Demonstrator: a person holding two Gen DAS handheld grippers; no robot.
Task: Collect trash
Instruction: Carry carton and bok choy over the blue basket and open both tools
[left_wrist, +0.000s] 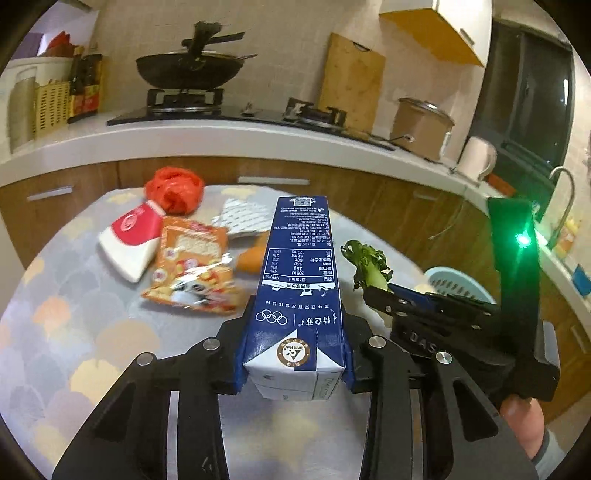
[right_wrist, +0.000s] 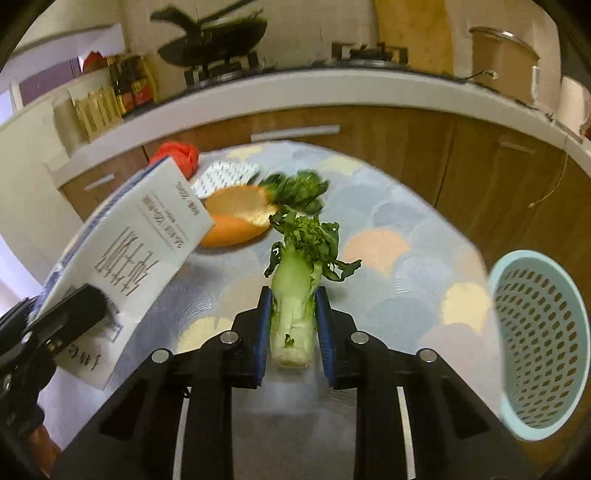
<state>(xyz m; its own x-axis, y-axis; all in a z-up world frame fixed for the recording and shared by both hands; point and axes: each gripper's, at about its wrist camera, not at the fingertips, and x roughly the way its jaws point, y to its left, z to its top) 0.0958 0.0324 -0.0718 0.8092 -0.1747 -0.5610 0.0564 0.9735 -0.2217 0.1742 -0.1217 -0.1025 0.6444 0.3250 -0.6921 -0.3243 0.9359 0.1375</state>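
My left gripper (left_wrist: 293, 343) is shut on a blue and white milk carton (left_wrist: 299, 280) and holds it above the table. The carton also shows at the left of the right wrist view (right_wrist: 129, 266). My right gripper (right_wrist: 293, 325) is shut on a bok choy stalk (right_wrist: 299, 280), held above the table; the stalk and right gripper show at the right of the left wrist view (left_wrist: 369, 266). A light blue perforated basket (right_wrist: 539, 343) stands at the table's right edge, right of my right gripper.
On the patterned tablecloth (left_wrist: 74, 295) lie an orange snack wrapper (left_wrist: 192, 266), a red and white pouch (left_wrist: 129, 240), a red plastic bag (left_wrist: 173, 188), a silver blister pack (right_wrist: 225, 177), an orange peel (right_wrist: 236, 218) and loose greens (right_wrist: 299, 192). A kitchen counter (left_wrist: 221, 136) with a wok runs behind.
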